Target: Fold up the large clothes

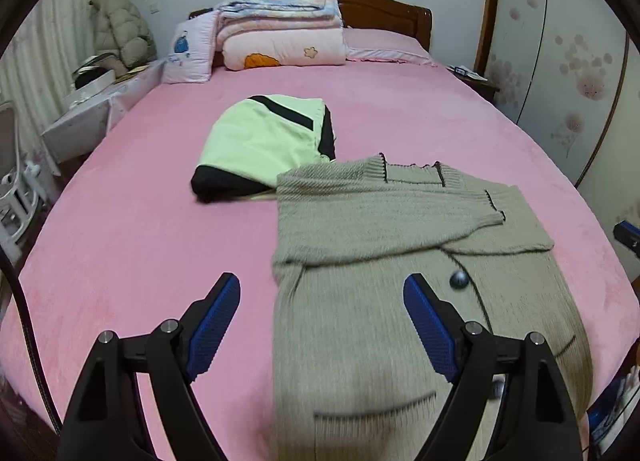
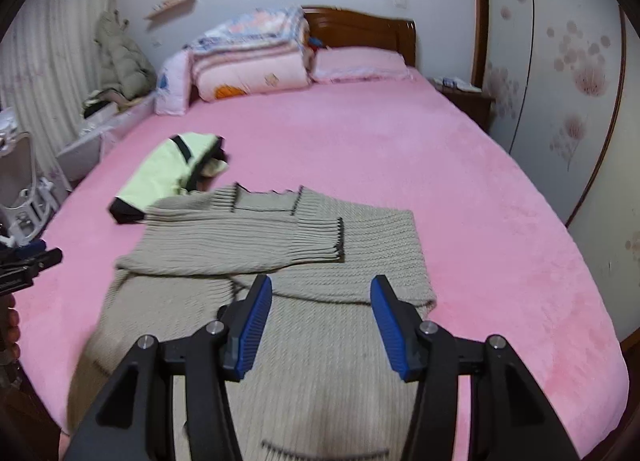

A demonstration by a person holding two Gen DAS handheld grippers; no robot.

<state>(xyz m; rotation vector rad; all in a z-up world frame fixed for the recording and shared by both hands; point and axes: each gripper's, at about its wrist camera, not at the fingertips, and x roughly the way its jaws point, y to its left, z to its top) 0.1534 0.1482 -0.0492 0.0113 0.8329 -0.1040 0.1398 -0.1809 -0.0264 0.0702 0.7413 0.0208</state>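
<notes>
Hovering over beige cardigan (image 1: pixel 400 229): left claw (image 1: pixel 322 289) spread, right claw (image 2: pixel 322 291) spread, both empty; no legible writing.

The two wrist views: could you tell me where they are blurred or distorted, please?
Left wrist: fisheye bends the bed; the cardigan's near hem smears, while the blue pads stay sharp. Right wrist: softer overall, with the folded quilts blurred.

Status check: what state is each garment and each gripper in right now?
Beige cardigan: flat on the pink bed, both sleeves folded across the chest, body not yet folded.
Green and black garment: folded, beside the cardigan's collar.
Left gripper: open, empty, above the bed.
Right gripper: open, empty, above the cardigan.
</notes>
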